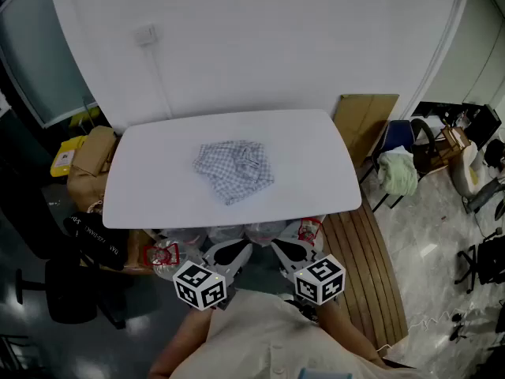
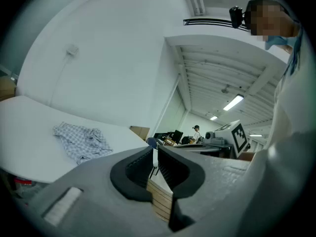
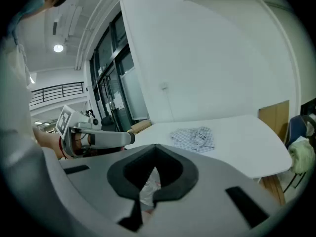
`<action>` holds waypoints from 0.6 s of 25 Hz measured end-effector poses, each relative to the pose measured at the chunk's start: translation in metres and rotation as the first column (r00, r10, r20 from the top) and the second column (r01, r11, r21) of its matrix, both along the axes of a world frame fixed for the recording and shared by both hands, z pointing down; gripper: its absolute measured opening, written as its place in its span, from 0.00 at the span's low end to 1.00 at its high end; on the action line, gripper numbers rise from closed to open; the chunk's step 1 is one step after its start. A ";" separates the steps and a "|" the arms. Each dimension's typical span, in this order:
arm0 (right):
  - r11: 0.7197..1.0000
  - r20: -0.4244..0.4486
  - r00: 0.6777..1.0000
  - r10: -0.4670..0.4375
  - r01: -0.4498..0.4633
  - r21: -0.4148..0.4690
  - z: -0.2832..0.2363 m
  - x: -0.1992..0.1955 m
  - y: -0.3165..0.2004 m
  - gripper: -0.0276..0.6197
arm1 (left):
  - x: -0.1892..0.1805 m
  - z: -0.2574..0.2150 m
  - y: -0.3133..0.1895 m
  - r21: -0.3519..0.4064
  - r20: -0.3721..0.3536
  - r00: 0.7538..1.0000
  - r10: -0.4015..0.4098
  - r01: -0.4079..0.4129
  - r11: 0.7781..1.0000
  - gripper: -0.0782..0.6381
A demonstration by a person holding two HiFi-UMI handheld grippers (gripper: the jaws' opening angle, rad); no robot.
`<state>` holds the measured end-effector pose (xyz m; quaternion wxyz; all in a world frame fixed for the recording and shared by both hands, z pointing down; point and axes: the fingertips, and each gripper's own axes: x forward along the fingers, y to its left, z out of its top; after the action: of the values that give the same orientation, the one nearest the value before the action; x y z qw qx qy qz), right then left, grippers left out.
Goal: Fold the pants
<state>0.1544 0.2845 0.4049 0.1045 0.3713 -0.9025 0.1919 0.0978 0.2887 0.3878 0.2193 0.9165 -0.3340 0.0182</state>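
While the pants [image 1: 233, 168] lie in a rumpled heap at the middle of the table [image 1: 150, 196], both grippers hover at its near edge, well apart from the cloth. The left gripper [image 1: 231, 253] has its jaws all but together on nothing, and the right gripper [image 1: 286, 253] is fully closed and empty. To start well, I judge both should open on the way in, pinch two outer edges of the heap and draw it flat before any fold, since creasing a bunch would trap wrinkles.
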 end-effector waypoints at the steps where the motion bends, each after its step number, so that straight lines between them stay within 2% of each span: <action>1: 1.000 -0.001 1.000 0.000 0.000 0.000 0.000 0.000 -0.002 0.07 | 0.000 0.000 -0.002 0.000 0.000 1.000 0.002 -0.002 1.000 0.16; 12: 1.000 -0.004 1.000 -0.009 0.009 -0.007 0.003 -0.005 -0.013 0.07 | -0.003 0.004 -0.012 -0.012 0.001 1.000 0.003 -0.003 1.000 0.16; 15: 1.000 0.039 0.999 -0.022 0.023 -0.015 0.002 -0.009 -0.016 0.07 | -0.006 0.006 -0.015 -0.020 0.002 1.000 0.005 -0.005 1.000 0.16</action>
<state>0.1449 0.2681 0.4070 0.0920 0.3566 -0.9069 0.2046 0.0920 0.2737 0.3942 0.2282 0.9150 -0.3319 0.0232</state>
